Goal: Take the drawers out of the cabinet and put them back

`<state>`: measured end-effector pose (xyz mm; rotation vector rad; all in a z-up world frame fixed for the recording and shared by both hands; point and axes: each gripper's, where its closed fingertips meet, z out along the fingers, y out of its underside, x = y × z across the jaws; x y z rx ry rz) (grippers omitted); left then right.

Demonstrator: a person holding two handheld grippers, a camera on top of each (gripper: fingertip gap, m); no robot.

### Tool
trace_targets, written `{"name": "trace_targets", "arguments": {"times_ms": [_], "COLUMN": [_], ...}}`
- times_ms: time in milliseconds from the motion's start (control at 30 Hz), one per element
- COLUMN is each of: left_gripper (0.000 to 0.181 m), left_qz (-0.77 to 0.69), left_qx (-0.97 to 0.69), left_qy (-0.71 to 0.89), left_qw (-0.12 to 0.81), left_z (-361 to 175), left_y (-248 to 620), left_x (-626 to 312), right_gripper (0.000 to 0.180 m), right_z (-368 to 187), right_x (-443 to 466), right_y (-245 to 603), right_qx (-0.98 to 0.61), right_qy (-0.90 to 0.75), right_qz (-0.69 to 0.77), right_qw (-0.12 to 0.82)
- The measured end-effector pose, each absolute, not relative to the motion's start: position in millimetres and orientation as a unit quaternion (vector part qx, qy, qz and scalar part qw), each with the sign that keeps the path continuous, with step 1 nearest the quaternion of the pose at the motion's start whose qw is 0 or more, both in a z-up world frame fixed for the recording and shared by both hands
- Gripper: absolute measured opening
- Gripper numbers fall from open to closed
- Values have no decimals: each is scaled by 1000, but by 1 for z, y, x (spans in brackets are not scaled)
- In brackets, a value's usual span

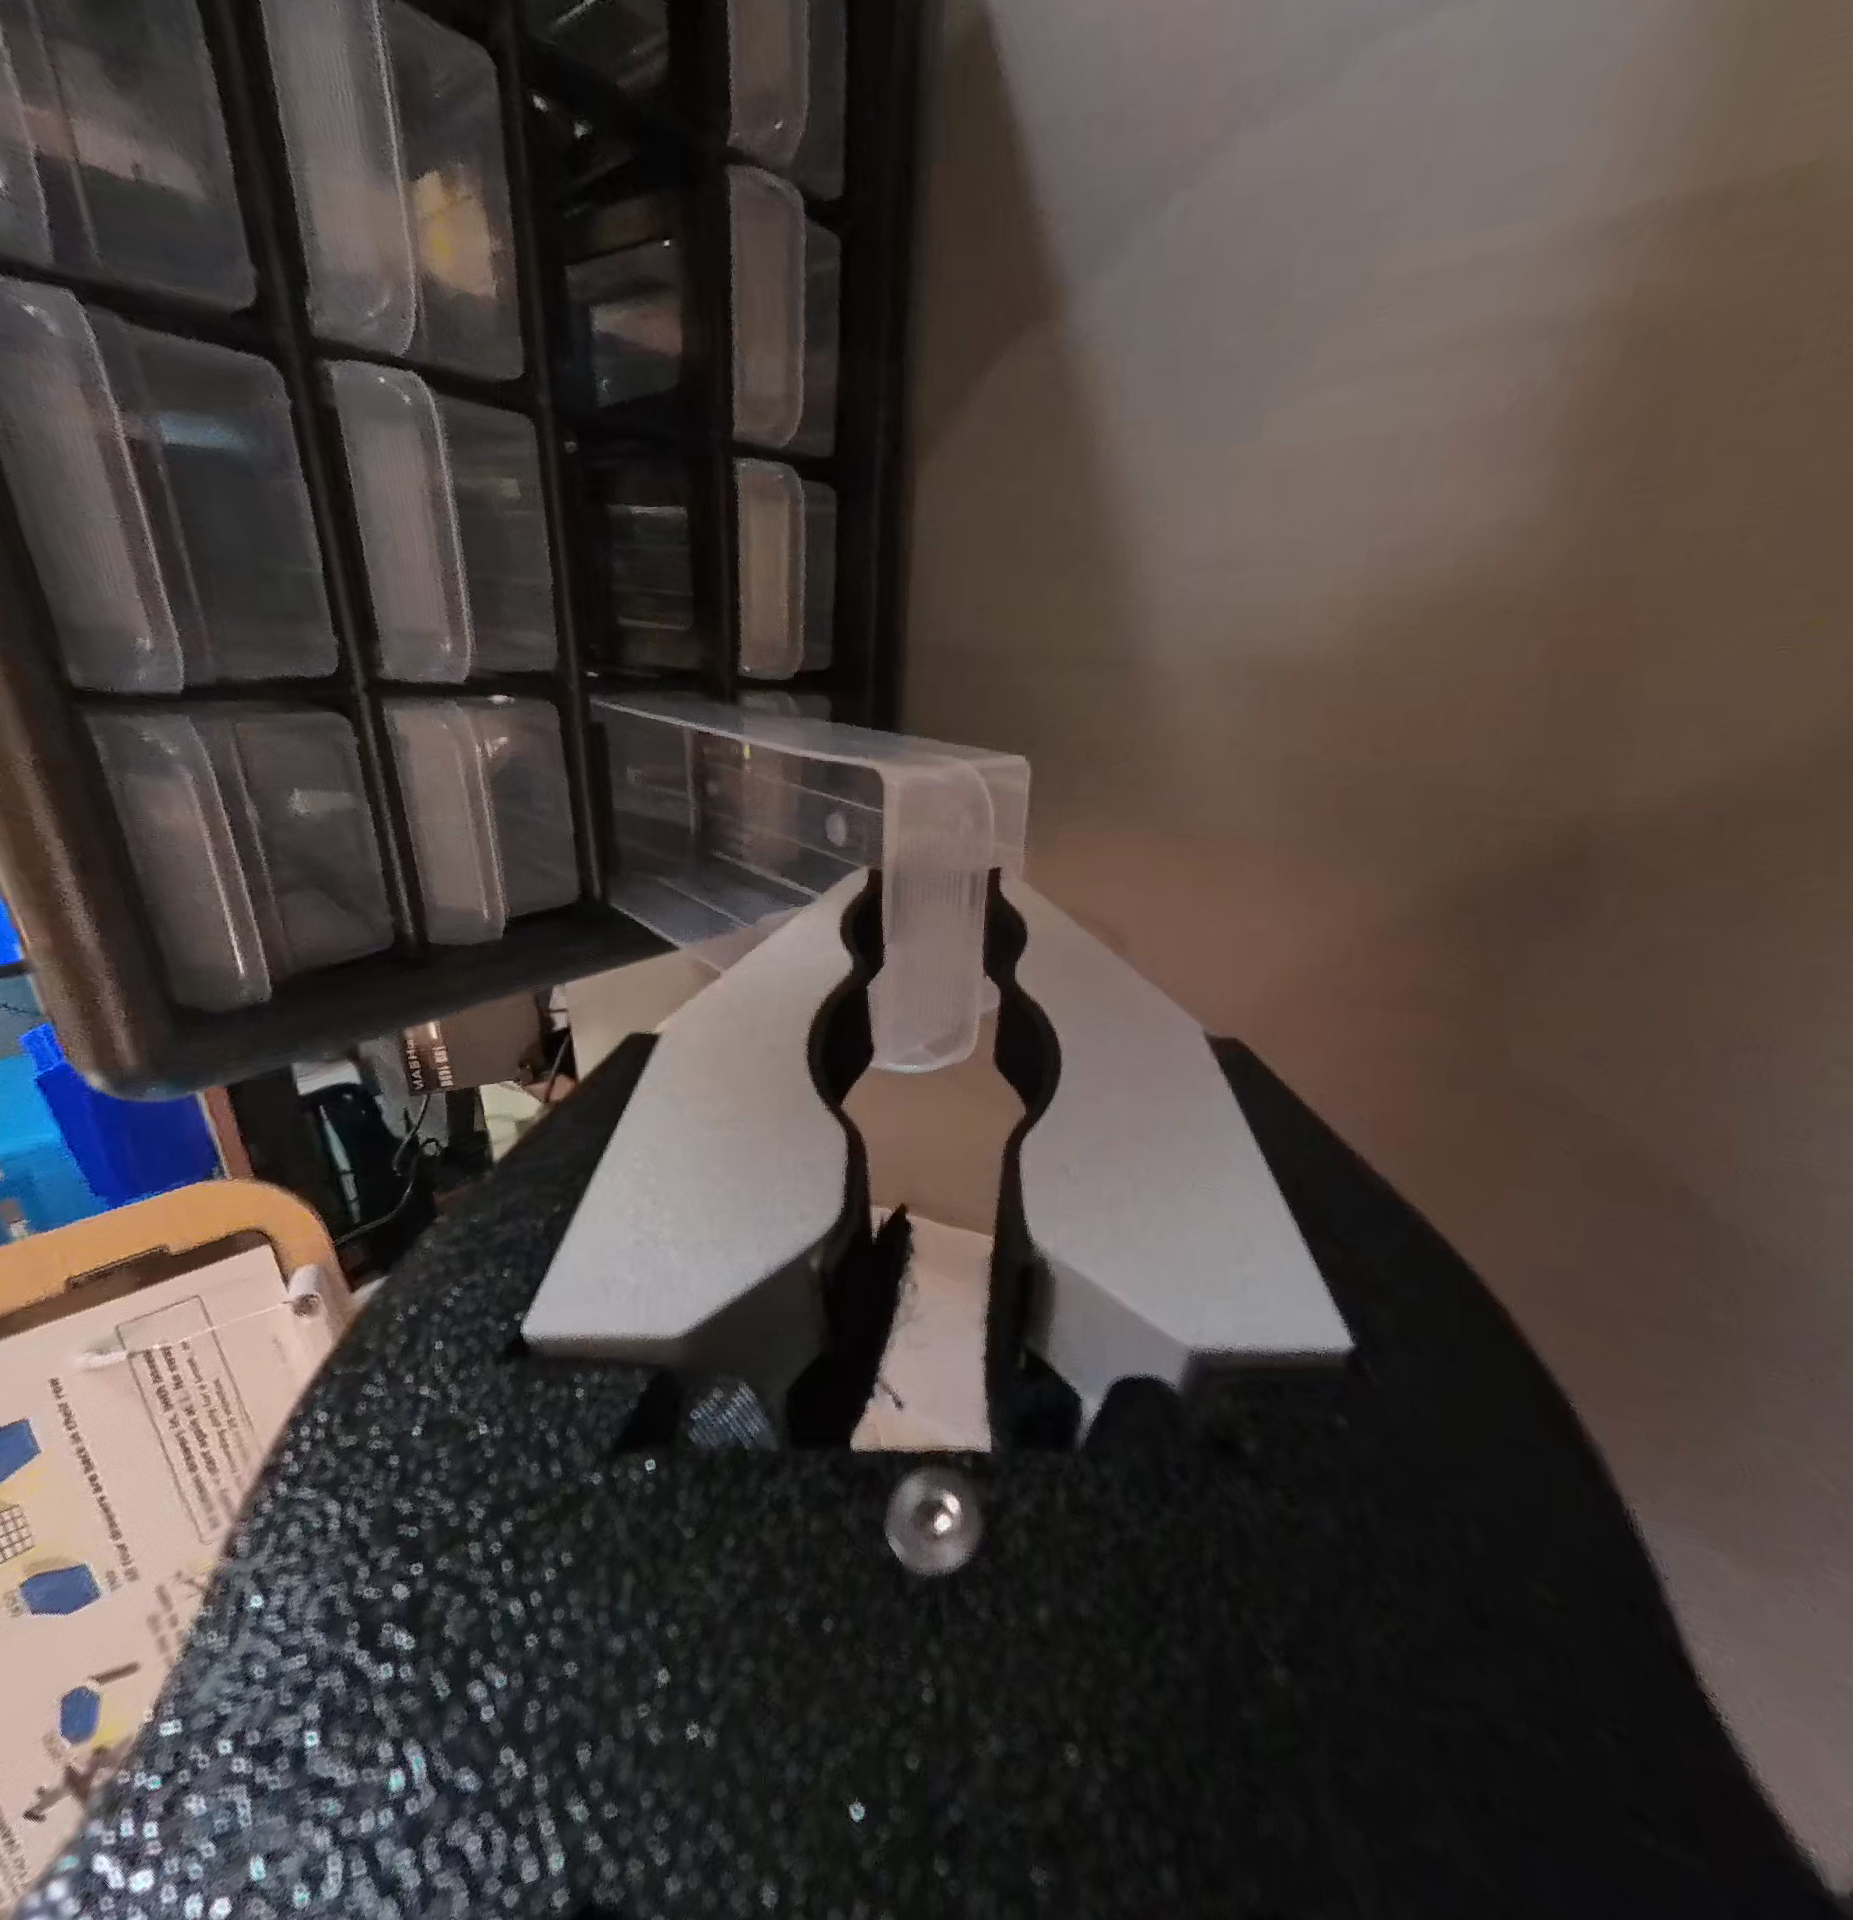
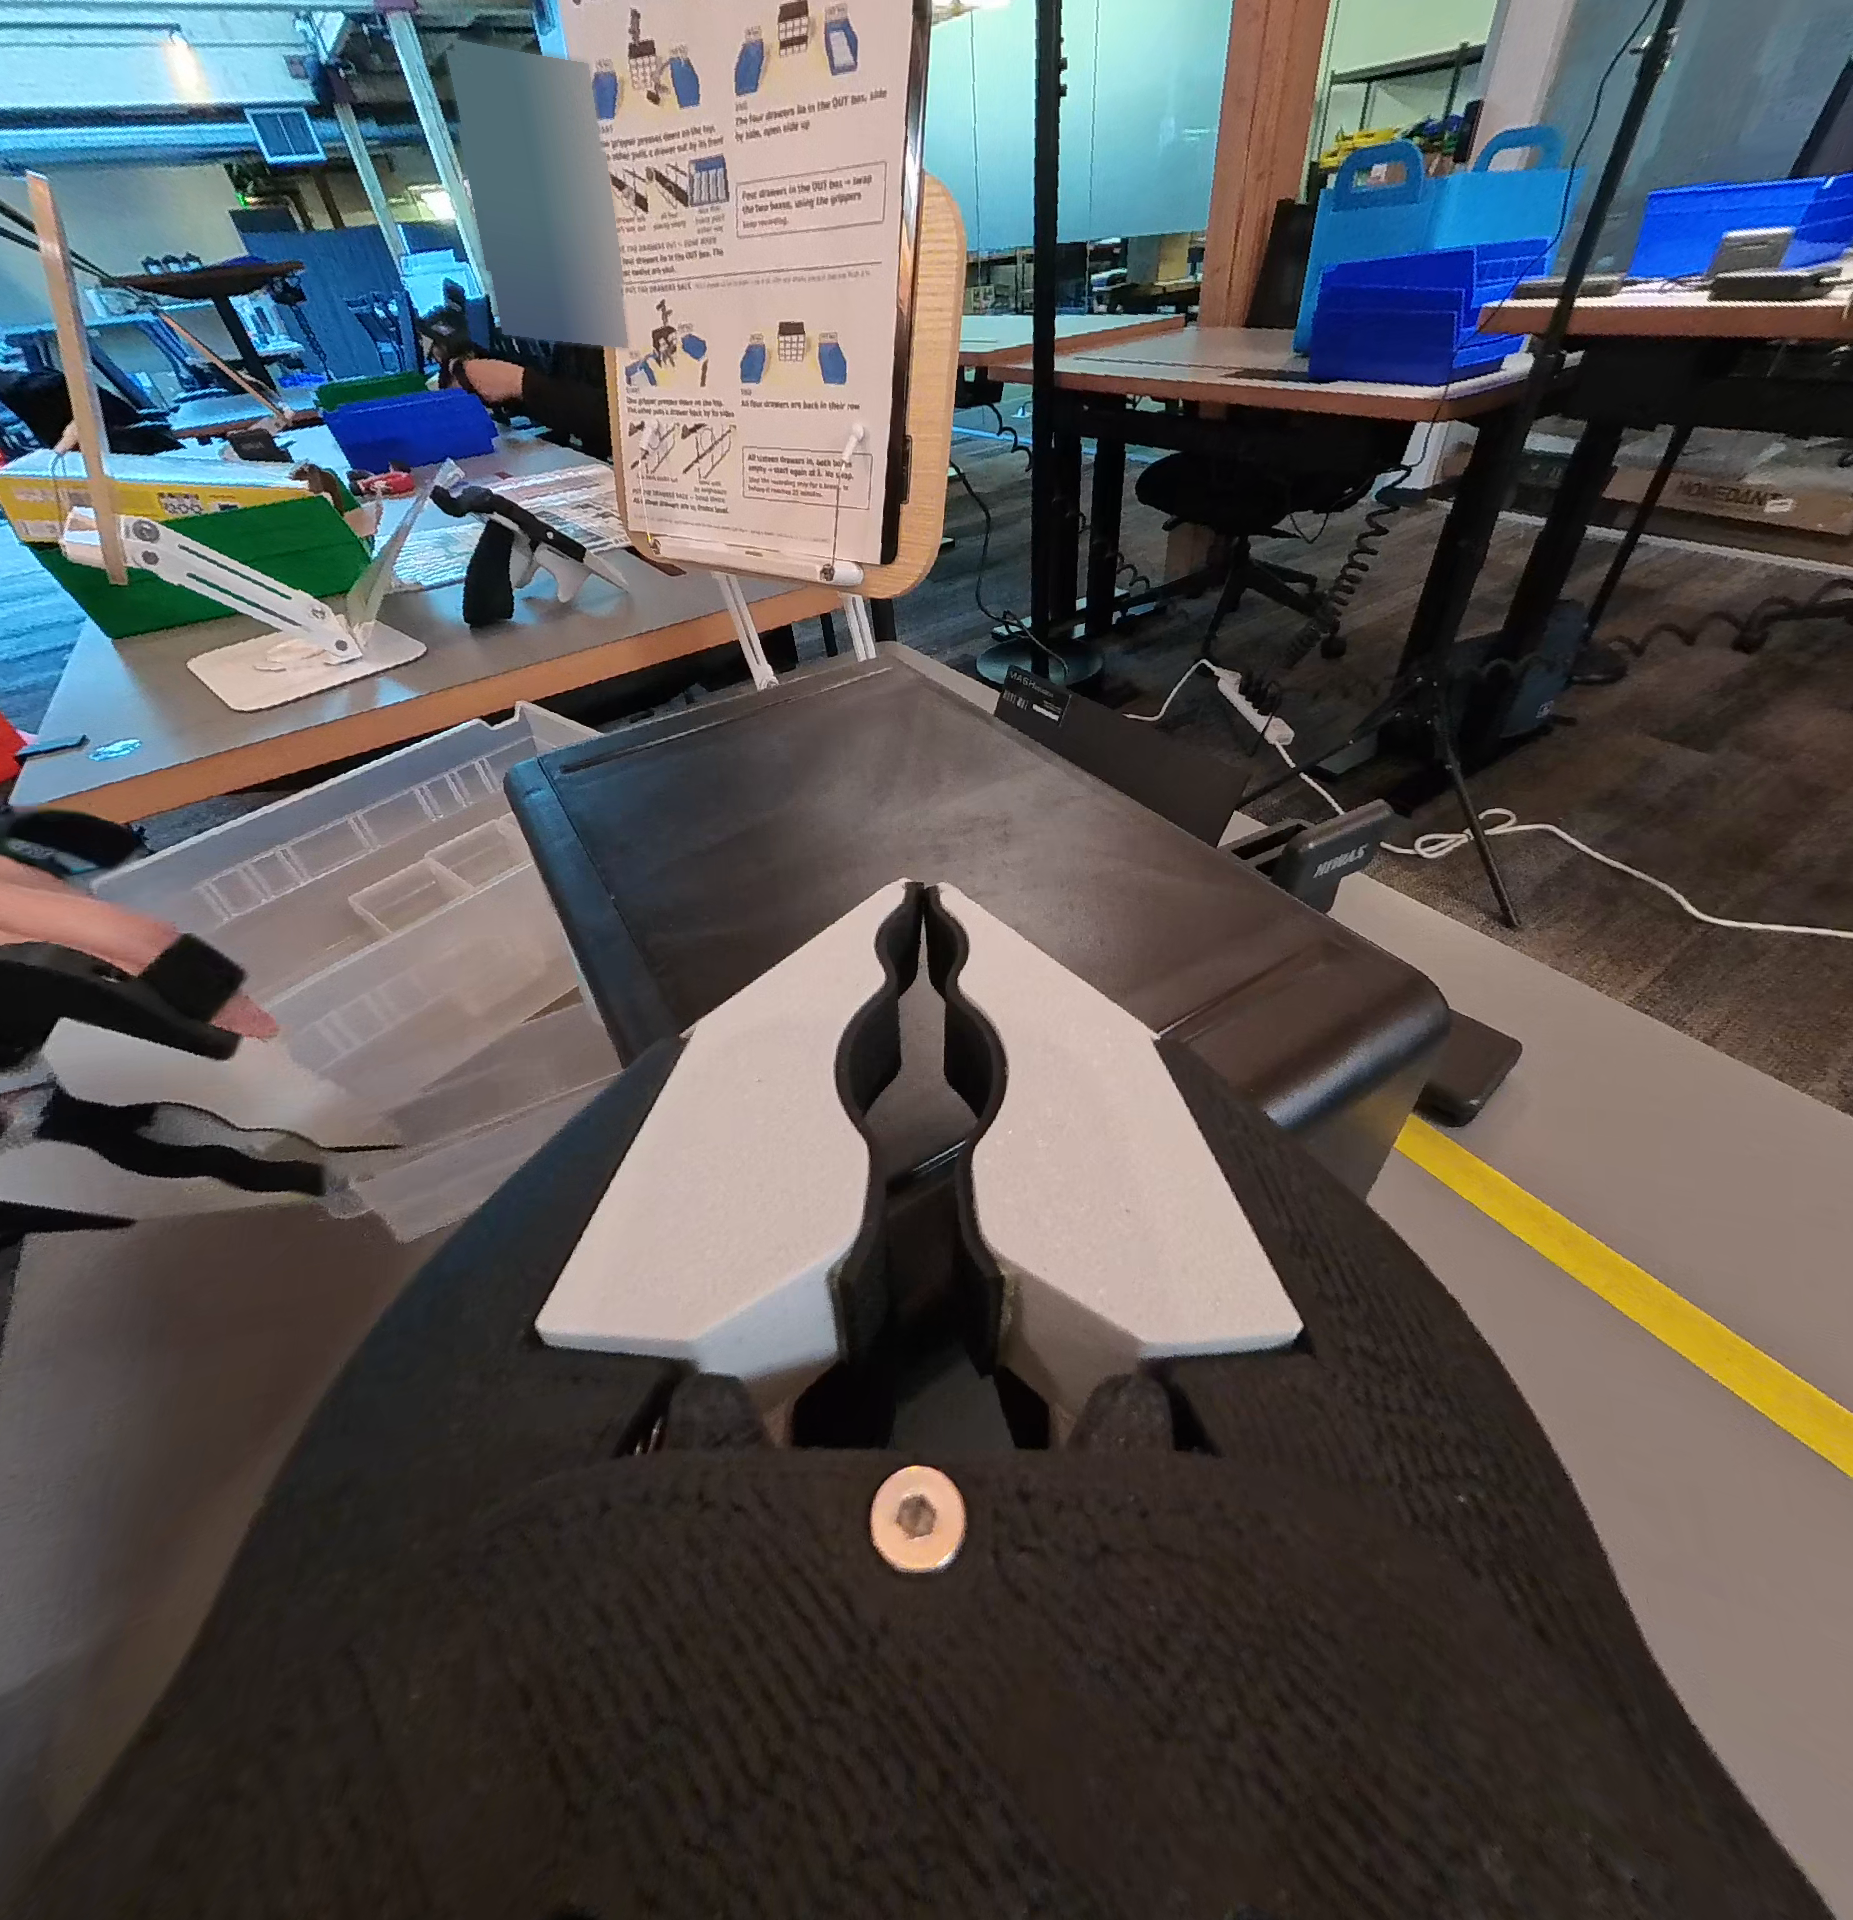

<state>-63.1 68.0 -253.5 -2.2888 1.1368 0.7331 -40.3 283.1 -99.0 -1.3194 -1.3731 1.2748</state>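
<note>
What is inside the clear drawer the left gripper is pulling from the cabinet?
Through the clear drawer's wall nothing shows in the pulled-out part. The left gripper's jaws are shut on its front tab. The rear still sits inside the black cabinet, so that part cannot be checked.

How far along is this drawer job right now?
Done: some slots in the cabinet look empty, and a clear bin beside it holds clear drawers. In hand: the left tool pinches the tab of a clear drawer that sticks partway out of the bottom row; the right tool, closed, presses on the cabinet top. Left: most drawers still sit in their slots, and removed ones must go back.
</note>
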Motion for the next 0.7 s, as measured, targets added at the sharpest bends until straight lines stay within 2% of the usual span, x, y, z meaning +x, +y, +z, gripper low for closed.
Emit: {"name": "trace_targets", "arguments": {"times_ms": [33, 300, 533, 600, 667, 700], "left_gripper": [16, 16, 20, 36, 73, 78], "left_qz": [271, 324, 386, 387, 365, 363], "left_qx": [-833, -795, -786, -799, -808, -807], "left_qy": [417, 434, 355, 292, 247, 225], "left_qw": [242, 274, 328, 356, 391, 409], "left_z": [-255, -269, -261, -263, -269, -268], "left_y": [73, 106, 138, 141, 136, 132], "left_x": [-65, -92, -124, -128, -120, -116], "right_gripper": [0, 0, 0, 0, 0, 0], "right_z": [-99, -99, -99, -99, -99, -99], "right_x": [-41, -41, -41, -41, -41, -41], "right_y": [283, 283, 284, 284, 284, 284], "right_qx": [-525, -524, -524, -524, -523, -523], "right_qy": [-546, -547, -546, -545, -545, -546], "right_qz": [506, 505, 506, 506, 507, 507], "right_qw": [413, 414, 414, 415, 414, 414]}}
